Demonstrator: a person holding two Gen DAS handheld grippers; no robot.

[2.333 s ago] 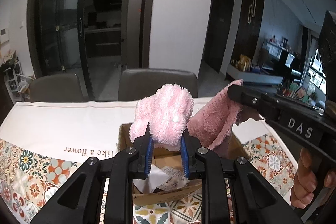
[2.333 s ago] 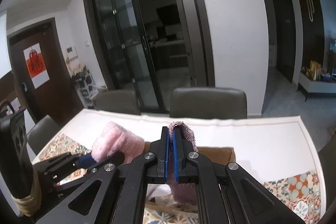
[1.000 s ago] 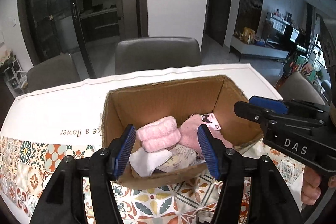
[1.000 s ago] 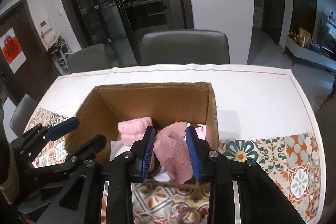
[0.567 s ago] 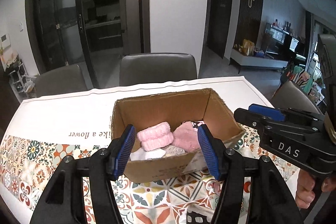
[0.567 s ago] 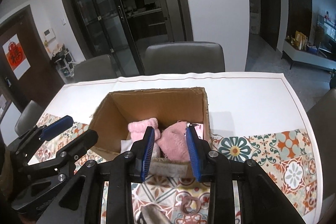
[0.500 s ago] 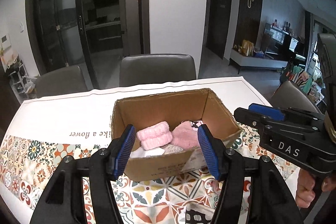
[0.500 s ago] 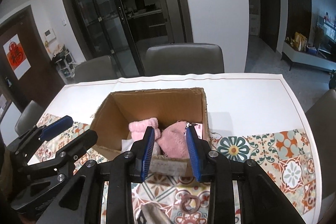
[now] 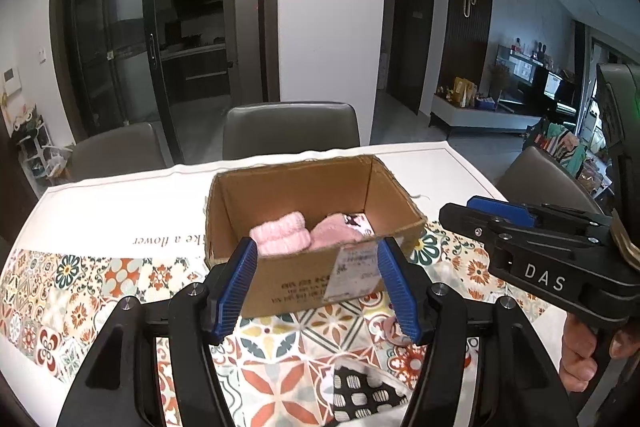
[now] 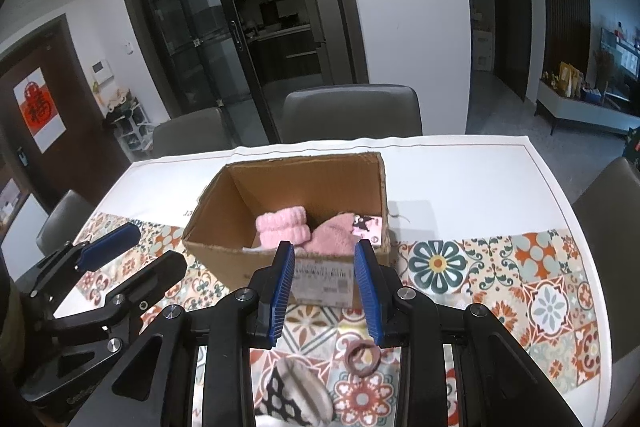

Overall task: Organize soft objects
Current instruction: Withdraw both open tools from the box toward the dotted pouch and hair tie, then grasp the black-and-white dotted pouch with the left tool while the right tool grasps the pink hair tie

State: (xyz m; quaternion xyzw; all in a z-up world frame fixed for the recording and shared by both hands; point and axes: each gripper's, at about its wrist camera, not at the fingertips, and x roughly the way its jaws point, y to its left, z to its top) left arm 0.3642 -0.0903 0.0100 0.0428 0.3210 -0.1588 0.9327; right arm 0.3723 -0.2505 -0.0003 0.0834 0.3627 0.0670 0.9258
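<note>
With both pink socks (image 10: 282, 229) in the box (image 10: 224, 239), my left tongs (image 9: 316, 291) and right tongs (image 10: 325, 295) gape empty, so next I must reach the patterned sock (image 10: 298, 393) nearby.

We see even, soft indoor light, faint shadow beside the open brown cardboard box (image 10: 304, 227), sharp focus, and dark, curved fisheye corners.

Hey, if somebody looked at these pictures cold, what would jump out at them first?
Probably the open cardboard box in the middle of the patterned tablecloth, with a pale pink fuzzy roll and a darker pink fuzzy item lying side by side inside. Next, the blue-padded fingers of the two empty grippers in front of it, and a black-and-white patterned cloth on the table below them.
</note>
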